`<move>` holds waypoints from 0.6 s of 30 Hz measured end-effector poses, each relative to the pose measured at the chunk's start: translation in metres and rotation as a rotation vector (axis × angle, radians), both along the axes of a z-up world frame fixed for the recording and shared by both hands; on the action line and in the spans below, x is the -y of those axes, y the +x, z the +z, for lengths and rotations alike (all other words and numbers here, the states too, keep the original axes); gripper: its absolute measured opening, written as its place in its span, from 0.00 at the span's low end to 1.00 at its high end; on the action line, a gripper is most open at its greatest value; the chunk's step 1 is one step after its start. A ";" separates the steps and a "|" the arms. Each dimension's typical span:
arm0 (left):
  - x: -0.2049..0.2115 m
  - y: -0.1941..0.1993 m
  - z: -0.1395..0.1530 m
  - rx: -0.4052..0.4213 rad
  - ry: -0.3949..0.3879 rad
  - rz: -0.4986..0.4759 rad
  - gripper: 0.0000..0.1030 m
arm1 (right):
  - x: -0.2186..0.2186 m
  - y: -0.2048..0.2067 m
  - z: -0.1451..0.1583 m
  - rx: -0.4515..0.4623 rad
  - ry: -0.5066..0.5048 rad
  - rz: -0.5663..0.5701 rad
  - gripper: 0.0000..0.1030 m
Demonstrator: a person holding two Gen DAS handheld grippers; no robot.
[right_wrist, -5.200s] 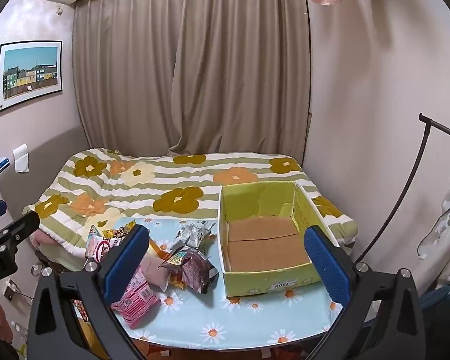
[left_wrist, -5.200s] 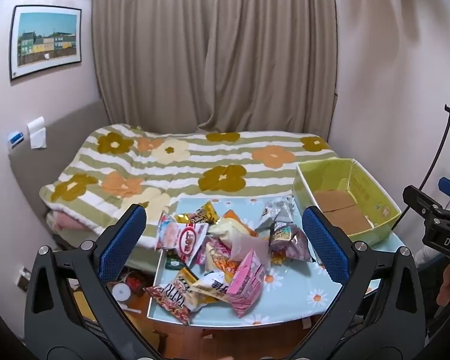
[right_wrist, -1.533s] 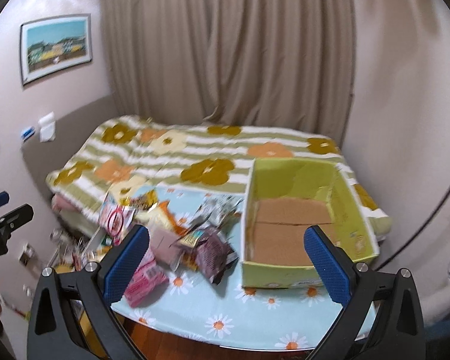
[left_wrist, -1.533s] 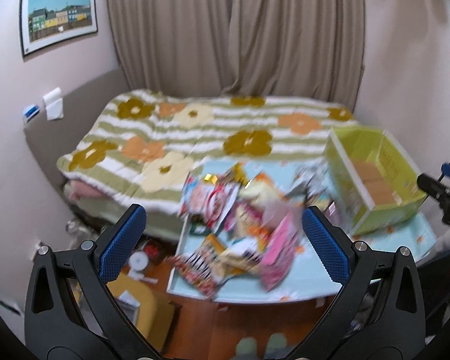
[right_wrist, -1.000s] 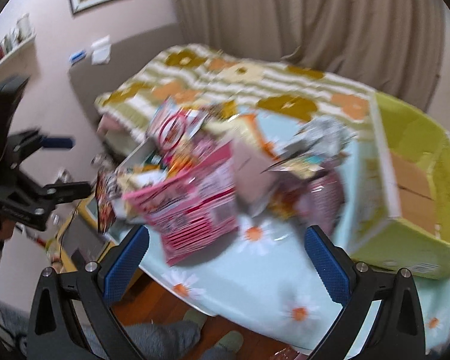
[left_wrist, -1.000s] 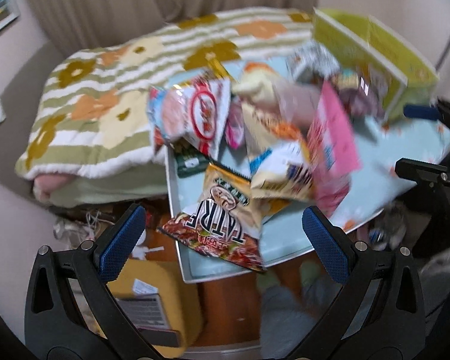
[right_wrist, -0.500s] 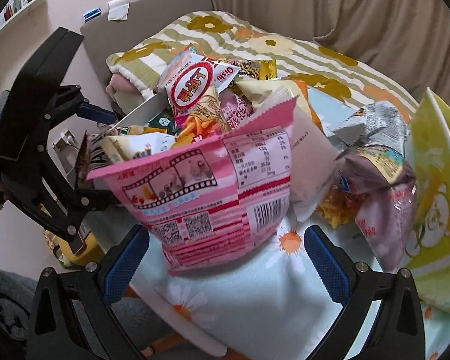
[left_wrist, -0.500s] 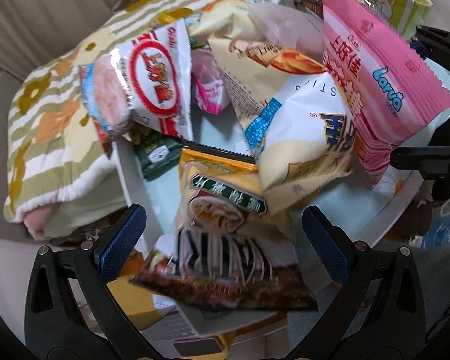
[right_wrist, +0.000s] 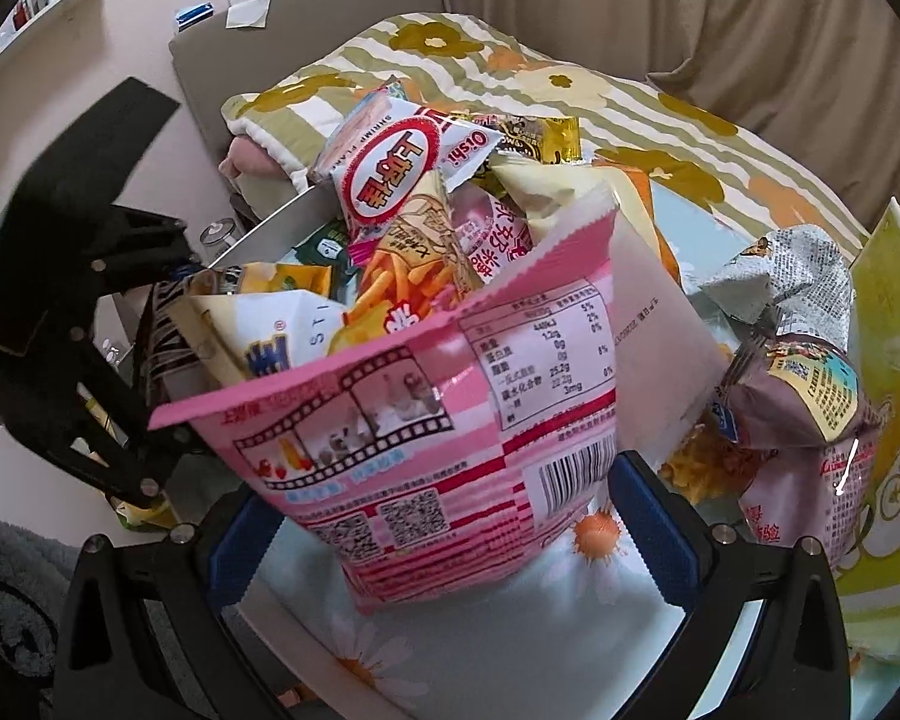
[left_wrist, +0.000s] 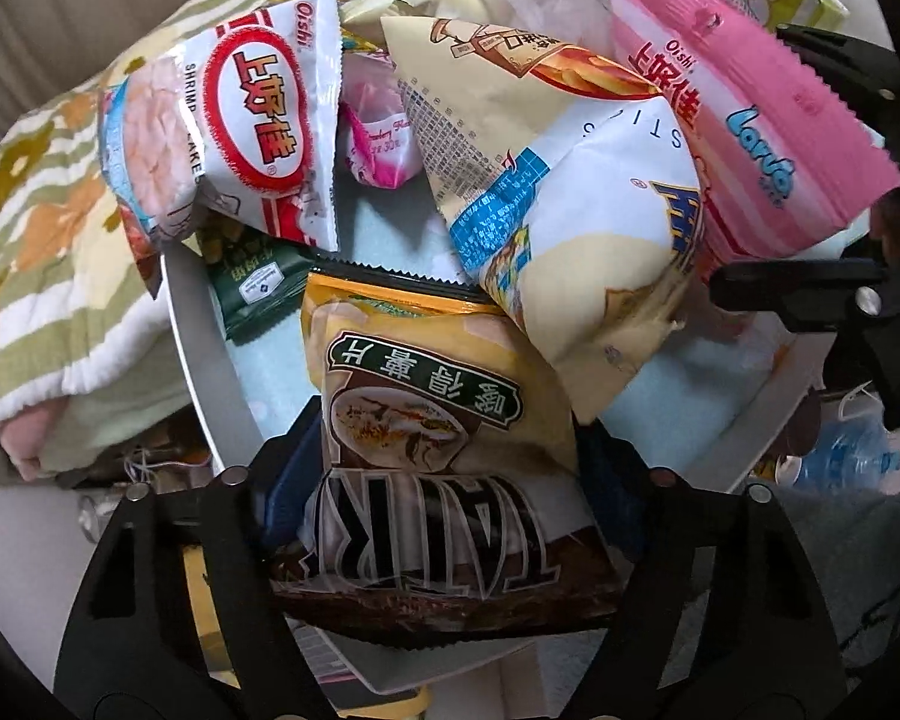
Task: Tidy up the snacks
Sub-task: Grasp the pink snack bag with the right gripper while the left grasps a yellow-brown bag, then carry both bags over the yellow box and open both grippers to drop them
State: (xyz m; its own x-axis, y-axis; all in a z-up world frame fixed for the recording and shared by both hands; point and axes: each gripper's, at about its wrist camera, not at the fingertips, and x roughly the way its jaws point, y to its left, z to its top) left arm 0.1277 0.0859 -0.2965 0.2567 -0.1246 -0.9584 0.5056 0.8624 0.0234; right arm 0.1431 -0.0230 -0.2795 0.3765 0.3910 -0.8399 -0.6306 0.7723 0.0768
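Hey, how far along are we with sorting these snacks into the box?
Nothing looks done: the snack pile sits heaped on the table beside the yellow box, whose inside is out of view. In hand: the left tool brackets the yellow-brown chip bag, grip uncertain; the right tool, open, straddles the pink bag. Left: practically every packet.

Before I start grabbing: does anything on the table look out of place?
Yes. The brown-and-yellow chip bag appears to overhang the table at its near corner. The pink Oishi bag leans tilted against the loose heap.
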 end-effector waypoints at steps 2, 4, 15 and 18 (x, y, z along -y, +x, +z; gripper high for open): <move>-0.003 -0.001 0.003 0.003 -0.014 0.006 0.70 | 0.000 0.003 -0.002 0.003 -0.004 0.001 1.00; -0.007 -0.002 0.007 0.005 -0.023 0.016 0.68 | 0.000 0.004 -0.003 0.004 -0.001 0.007 1.00; -0.026 -0.011 0.030 0.028 -0.048 0.110 0.66 | 0.009 -0.005 0.002 0.004 0.030 0.004 0.78; -0.030 -0.011 0.036 0.038 -0.055 0.129 0.66 | 0.014 -0.011 0.010 0.000 0.058 -0.021 0.75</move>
State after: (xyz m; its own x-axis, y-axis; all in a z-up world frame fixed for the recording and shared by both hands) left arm 0.1167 0.1164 -0.2602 0.3100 -0.1405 -0.9403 0.3903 0.9207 -0.0089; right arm 0.1318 -0.0366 -0.2700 0.3849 0.4312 -0.8160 -0.6143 0.7796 0.1222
